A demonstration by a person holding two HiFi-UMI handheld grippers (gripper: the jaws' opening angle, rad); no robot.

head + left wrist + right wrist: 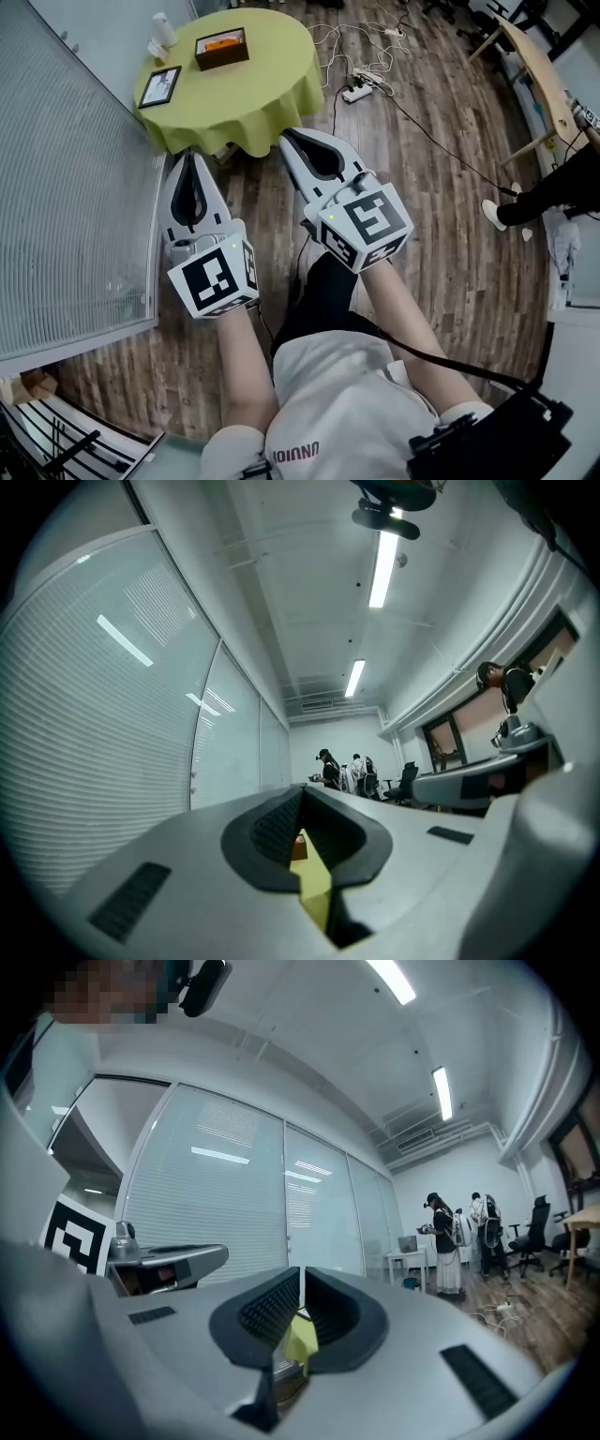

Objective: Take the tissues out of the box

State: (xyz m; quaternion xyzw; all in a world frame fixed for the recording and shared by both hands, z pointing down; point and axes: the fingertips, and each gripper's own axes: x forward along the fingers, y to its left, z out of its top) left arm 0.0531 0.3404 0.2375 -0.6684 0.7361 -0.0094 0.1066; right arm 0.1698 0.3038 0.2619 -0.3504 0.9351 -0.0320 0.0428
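Note:
The tissue box (pixel 222 47), dark brown with an orange top, stands at the back of a round table under a green cloth (pixel 253 94). Both grippers hover over the wooden floor in front of that table, pointing at it, well short of the box. My left gripper (pixel 192 156) is shut and holds nothing. My right gripper (pixel 286 140) is also shut and empty, its tip near the cloth's front edge. In the left gripper view the jaws (pixel 302 790) meet at the tips, with a strip of green cloth (pixel 315 885) showing through the gap behind them. The right gripper view (pixel 300 1270) shows the same.
A framed picture (pixel 159 86) and a white bottle (pixel 164 28) share the table. A glass wall with blinds (pixel 66 187) runs along the left. A power strip and cables (pixel 356 92) lie on the floor beyond. A wooden bench (pixel 539 75) and a person's legs (pixel 553 192) are at the right.

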